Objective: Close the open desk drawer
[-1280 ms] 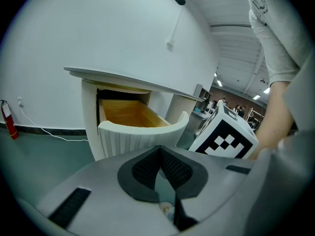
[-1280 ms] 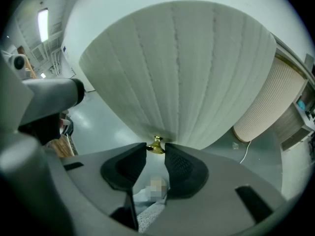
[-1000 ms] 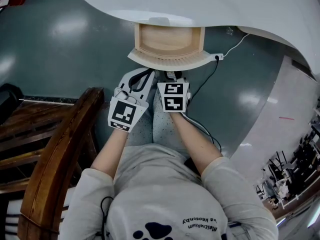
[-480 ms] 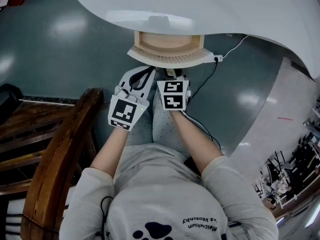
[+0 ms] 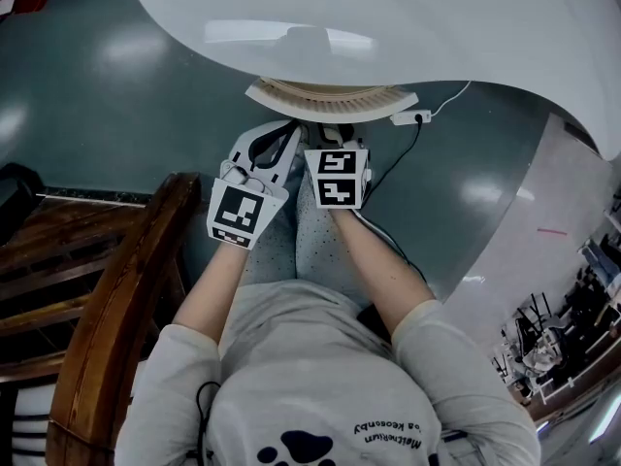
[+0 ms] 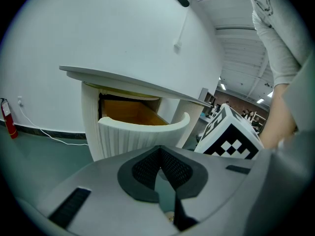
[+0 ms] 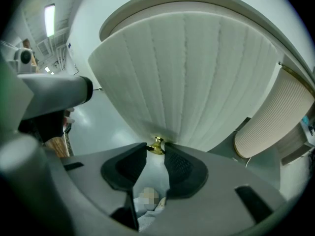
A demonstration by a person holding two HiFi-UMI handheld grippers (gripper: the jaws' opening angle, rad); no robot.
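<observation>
The drawer's ribbed white front shows as a narrow curved strip under the edge of the white desk top. In the left gripper view the drawer still stands a little out, with some of its wooden inside showing. My right gripper is shut on the small brass knob at the lower edge of the drawer front. My left gripper is shut with nothing in it and sits just short of the drawer, beside the right gripper.
A wooden chair stands close at my left. A white power strip and its cable lie on the grey floor at the right of the drawer. A ribbed desk leg stands right of the drawer.
The drawer has slid in under the desk top, and its wooden inside no longer shows from above. Both grippers moved forward toward the desk with it.
</observation>
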